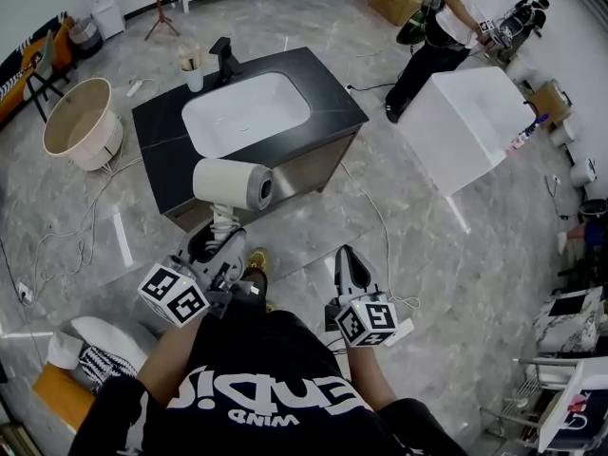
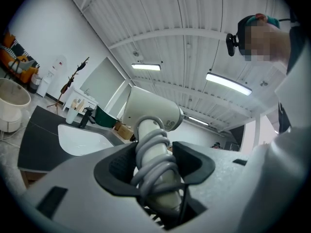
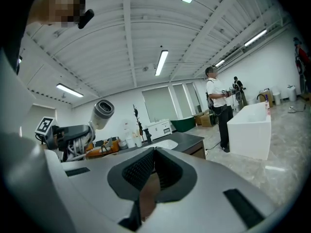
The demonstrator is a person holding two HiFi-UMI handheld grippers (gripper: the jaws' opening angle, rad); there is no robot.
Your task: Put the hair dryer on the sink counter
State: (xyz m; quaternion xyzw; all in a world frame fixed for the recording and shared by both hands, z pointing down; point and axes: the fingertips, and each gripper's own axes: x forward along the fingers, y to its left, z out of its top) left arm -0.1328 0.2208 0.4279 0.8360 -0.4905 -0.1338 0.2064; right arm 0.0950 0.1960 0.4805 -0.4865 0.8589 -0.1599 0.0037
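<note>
Head view: the left gripper (image 1: 220, 247) holds the hair dryer (image 1: 233, 183) upright by its handle, at the near edge of the sink counter (image 1: 328, 98) (dark top, white basin); the right gripper (image 1: 348, 259) is to its right, apart.
Left gripper view: jaws clamped on the dryer's handle, with the cord (image 2: 153, 152) coiled round it.
Right gripper view: jaws together, nothing between them; the dryer is raised at far left.

The head view looks steeply down on the nearby desk (image 1: 161, 136). Both gripper views ride low, tilted upward, sharing its sink (image 2: 77, 139).
</note>
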